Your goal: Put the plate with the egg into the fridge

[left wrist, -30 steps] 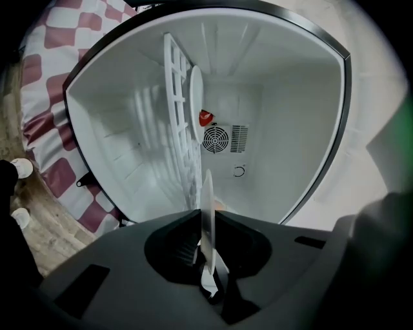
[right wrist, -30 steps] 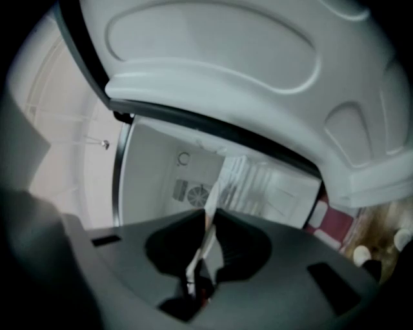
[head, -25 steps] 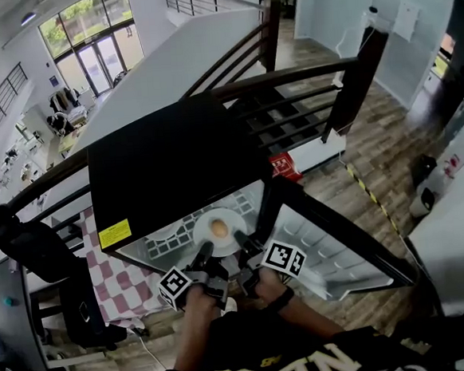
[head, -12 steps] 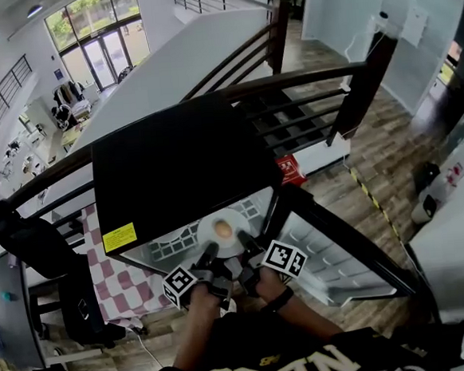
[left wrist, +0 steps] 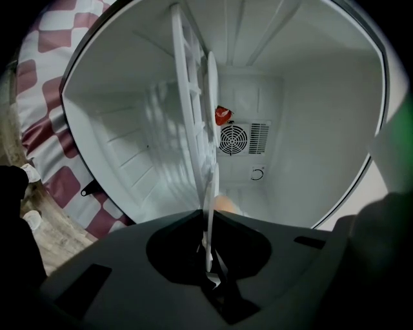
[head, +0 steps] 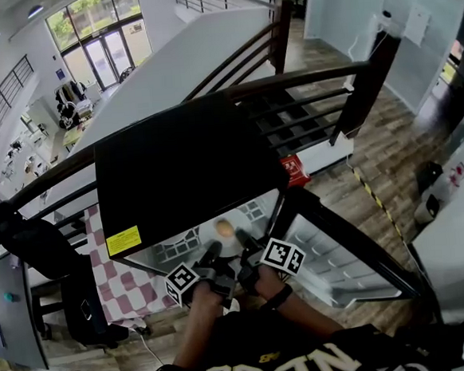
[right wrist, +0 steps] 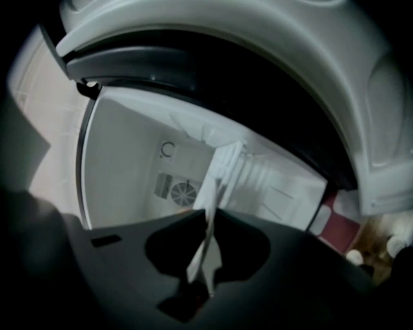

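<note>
A white plate (head: pixel 219 239) carrying a brown egg (head: pixel 224 228) is partly inside the open fridge (head: pixel 182 164), with most of it hidden under the fridge's black top. Both grippers hold its near rim. My left gripper (head: pixel 214 251) is shut on the rim's left part and my right gripper (head: pixel 243 241) on its right part. In the left gripper view the plate (left wrist: pixel 208 193) runs edge-on through the shut left gripper (left wrist: pixel 208 222), and the egg (left wrist: pixel 226 205) peeks out beside it. In the right gripper view the right gripper (right wrist: pixel 208 222) pinches the rim of the plate (right wrist: pixel 205 242) the same way.
The fridge is white inside, with a wire shelf (left wrist: pixel 188 109), a round fan grille (left wrist: pixel 232 138) and a small red object (left wrist: pixel 222 116) at the back. Its open door (head: pixel 334 261) stands to the right. A red-checked cloth (head: pixel 116 286) lies to the left, and a dark railing (head: pixel 304 79) runs behind.
The plate and both grippers have moved forward into the fridge. Less of the plate shows below the black top than a second ago.
</note>
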{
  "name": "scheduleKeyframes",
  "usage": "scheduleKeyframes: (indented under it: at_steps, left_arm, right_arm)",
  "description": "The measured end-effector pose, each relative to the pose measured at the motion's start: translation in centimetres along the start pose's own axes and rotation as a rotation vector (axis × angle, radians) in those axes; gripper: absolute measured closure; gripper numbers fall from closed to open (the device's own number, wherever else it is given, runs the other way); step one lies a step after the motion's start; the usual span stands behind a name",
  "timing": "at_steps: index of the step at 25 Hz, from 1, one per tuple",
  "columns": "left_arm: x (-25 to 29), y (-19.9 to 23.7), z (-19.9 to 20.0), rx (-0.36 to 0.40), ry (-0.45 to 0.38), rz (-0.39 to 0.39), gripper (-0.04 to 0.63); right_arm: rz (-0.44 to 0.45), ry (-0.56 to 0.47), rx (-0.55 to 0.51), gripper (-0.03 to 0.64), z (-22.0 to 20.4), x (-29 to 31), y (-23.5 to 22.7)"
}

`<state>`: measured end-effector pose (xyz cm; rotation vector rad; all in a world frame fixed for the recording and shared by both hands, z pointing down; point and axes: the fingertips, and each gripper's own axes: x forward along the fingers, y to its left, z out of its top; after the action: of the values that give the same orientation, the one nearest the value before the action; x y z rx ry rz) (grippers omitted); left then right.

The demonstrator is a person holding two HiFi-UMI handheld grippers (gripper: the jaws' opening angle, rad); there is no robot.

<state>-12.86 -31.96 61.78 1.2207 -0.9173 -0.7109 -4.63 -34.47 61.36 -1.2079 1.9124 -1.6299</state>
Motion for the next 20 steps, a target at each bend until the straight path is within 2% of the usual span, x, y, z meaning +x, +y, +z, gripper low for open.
scheduleKeyframes:
  at_steps: [20]
  left_arm:
    - [0.7,-0.1,1.4,0.001,-0.009,0.0,0.549]
  right_arm:
    - [0.0,0.028,0.004,0.566,-0.1,1.4,0.2]
